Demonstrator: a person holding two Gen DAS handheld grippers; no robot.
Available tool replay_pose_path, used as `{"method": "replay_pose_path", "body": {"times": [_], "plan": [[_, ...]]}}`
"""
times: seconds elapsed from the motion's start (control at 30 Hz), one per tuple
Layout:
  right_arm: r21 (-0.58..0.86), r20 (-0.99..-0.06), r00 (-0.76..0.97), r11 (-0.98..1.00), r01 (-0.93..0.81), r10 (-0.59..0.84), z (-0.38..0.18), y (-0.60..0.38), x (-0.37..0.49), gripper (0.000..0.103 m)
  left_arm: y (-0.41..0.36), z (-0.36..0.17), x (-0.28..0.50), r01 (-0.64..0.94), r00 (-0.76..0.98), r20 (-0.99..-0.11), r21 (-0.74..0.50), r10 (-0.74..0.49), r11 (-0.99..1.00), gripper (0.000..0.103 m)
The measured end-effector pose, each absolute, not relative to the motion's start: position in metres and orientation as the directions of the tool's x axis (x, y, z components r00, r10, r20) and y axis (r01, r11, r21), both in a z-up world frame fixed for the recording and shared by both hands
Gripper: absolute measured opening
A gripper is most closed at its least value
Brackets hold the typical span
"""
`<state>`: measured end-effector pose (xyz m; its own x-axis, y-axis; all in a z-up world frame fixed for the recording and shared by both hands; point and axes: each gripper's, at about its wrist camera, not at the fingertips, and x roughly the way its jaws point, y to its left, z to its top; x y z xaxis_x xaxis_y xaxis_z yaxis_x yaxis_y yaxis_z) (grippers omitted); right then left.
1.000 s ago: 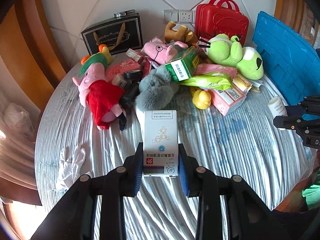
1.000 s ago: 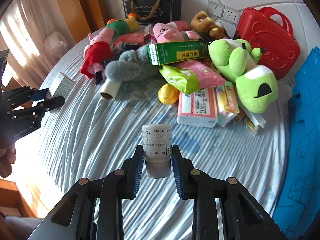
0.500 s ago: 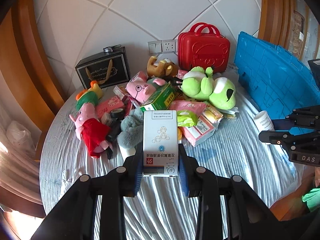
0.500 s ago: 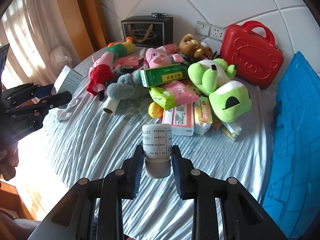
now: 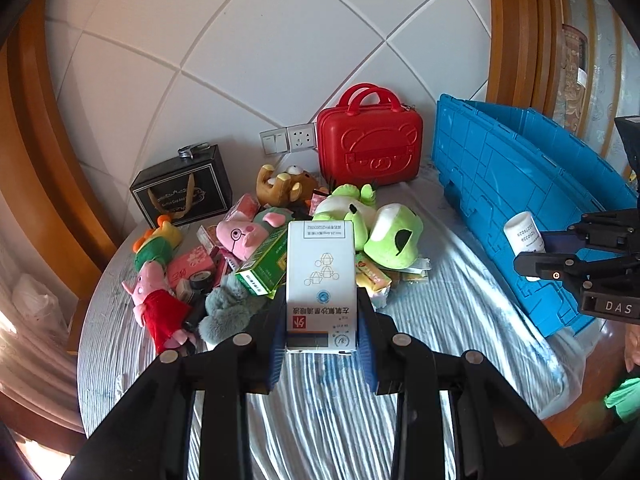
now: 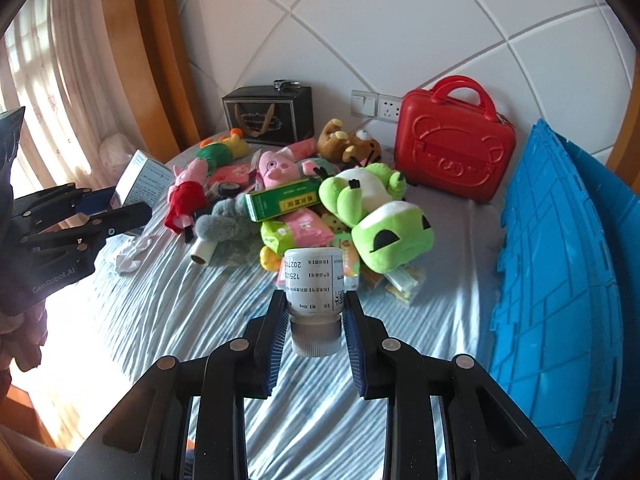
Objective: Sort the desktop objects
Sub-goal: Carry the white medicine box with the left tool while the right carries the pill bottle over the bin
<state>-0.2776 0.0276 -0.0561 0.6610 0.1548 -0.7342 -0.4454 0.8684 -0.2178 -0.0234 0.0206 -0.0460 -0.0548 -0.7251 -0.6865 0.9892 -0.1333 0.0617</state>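
Note:
My left gripper (image 5: 321, 322) is shut on a white medicine box (image 5: 321, 280) and holds it above the table; it also shows at the left of the right wrist view (image 6: 142, 178). My right gripper (image 6: 314, 310) is shut on a white pill bottle (image 6: 313, 284), cap towards me; it also shows in the left wrist view (image 5: 524, 234). A pile lies at the back of the round table (image 6: 180, 312): green frog plush (image 6: 380, 212), green box (image 6: 286, 200), pink pig plushes (image 6: 186, 192), grey furry toy (image 6: 228, 220), yellow duck (image 6: 269, 258).
A blue crate (image 6: 560, 264) stands at the table's right side. A red case (image 6: 454, 152) and a black gift bag (image 6: 266, 116) stand against the wall. A white glove (image 6: 134, 254) and a paper roll (image 6: 202, 250) lie left of the pile.
Both grippers have lifted and drawn back from the table with their objects; the pile looks smaller and farther, and more wall shows. Nothing in the pile has moved.

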Motion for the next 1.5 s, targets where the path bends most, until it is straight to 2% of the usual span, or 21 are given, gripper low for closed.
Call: {"method": "replay_pose_path", "body": {"times": [0.93,1.5], "plan": [[-0.113,-0.633,0.747,0.930,-0.350,0.205,0.047,-0.138,-0.276,0.027,-0.036,0.018,-0.220,0.944,-0.193,-0.614,0.097,-0.765,-0.316,0.030],[-0.079,-0.582,0.809,0.985,-0.151,0.077,0.083,-0.249,-0.274,0.027,-0.076,0.057,-0.363,0.823,-0.381,-0.566,0.152,-0.731,-0.547,0.030]]}}
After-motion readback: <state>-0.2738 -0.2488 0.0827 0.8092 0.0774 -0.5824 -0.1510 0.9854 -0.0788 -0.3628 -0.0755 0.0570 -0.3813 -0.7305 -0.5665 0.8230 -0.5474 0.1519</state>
